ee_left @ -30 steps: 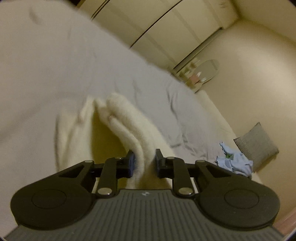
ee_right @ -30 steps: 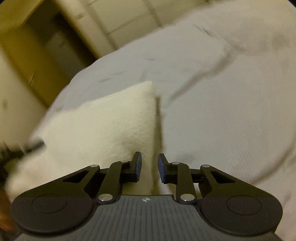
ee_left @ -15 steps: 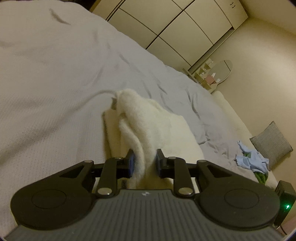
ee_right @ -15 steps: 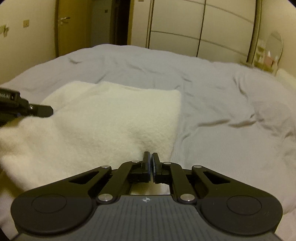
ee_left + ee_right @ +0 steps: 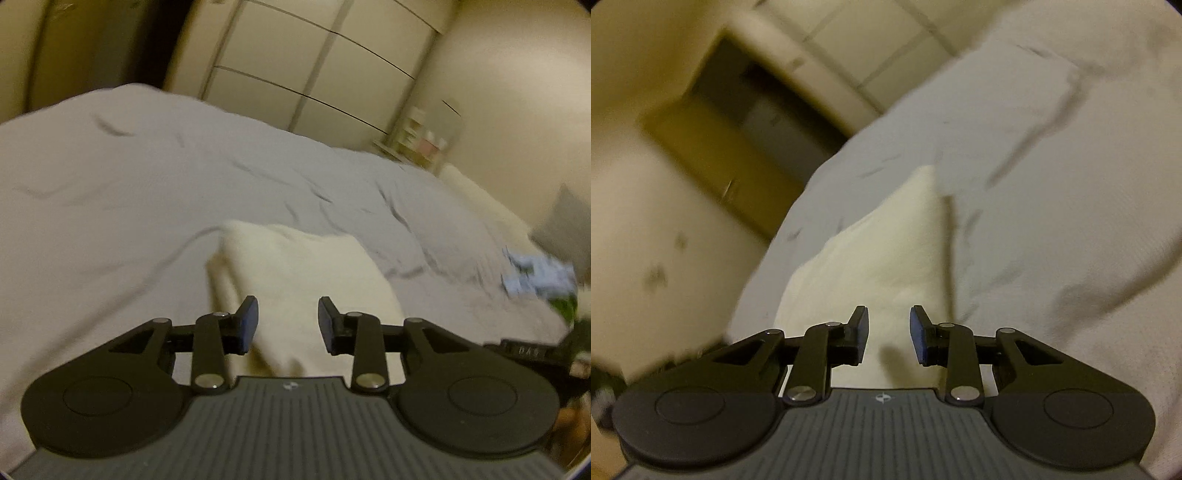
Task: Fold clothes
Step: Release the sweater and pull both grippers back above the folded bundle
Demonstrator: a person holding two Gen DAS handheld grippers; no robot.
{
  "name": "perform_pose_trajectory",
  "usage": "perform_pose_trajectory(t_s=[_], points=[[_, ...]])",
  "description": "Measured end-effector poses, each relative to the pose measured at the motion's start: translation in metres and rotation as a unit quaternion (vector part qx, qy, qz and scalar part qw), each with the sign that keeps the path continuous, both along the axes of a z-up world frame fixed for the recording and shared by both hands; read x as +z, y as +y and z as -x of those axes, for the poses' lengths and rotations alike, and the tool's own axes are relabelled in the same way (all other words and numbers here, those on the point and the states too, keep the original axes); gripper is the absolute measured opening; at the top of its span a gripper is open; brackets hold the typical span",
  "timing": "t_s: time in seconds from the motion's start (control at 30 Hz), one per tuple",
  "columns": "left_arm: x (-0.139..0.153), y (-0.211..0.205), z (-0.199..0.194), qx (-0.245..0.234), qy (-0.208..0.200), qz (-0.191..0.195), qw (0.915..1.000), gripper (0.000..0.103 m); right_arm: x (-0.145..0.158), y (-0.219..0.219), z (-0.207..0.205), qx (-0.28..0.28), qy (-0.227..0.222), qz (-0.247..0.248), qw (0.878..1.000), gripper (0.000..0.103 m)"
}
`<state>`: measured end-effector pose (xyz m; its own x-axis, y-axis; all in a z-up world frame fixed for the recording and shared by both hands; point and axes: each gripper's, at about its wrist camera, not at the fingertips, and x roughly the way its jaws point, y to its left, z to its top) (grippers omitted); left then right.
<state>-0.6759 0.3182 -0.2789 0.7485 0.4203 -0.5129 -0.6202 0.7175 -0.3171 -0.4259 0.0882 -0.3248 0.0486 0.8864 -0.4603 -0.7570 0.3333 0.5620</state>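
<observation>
A folded cream garment [image 5: 306,273] lies on the bed [image 5: 110,192], on its grey cover, just ahead of both grippers. The left gripper [image 5: 288,321] has its fingers spread wide with nothing between them; the right gripper [image 5: 889,330] is likewise parted and empty, above the garment's near edge. No writing on the garment can be read. Only the left wrist view shows a heap of blue clothes [image 5: 535,277] toward the bed's far right edge, a grey cushion [image 5: 565,218], pale wardrobe doors [image 5: 314,74] and the other gripper's black body with blurred, unreadable lettering. Only the right wrist view shows a dark doorway [image 5: 757,110].
</observation>
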Motion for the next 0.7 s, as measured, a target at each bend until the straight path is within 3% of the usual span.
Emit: perform_pose_trajectory(t_s=[0.13,0.23,0.3,0.5,0.6,0.7], points=[[-0.021,-0.012,-0.02,-0.001,0.07,-0.036,0.9969,0.03,-0.007,0.024,0.043,0.046,-0.106,0.055,0.992,0.031],[-0.047,-0.009,-0.034,0.01,0.114,-0.037,0.9928,0.031,-0.032,0.038,0.049,0.07,-0.08,0.07,0.992,0.031],[-0.051,-0.009,-0.039,0.013,0.116,-0.038,0.9924,0.031,-0.034,0.042,0.049,0.071,-0.082,0.075,0.991,0.025],[-0.041,-0.024,-0.018,0.02,0.106,-0.034,0.9936,0.029,-0.007,0.023,0.043,0.049,-0.065,0.057,0.995,0.027],[-0.017,-0.03,-0.016,0.026,0.084,-0.061,0.9942,0.025,0.008,0.026,0.031,0.024,-0.081,0.041,0.996,0.027],[-0.001,-0.028,-0.021,0.012,0.065,-0.076,0.9949,0.025,0.015,0.036,0.022,0.011,-0.104,0.055,0.993,0.028]])
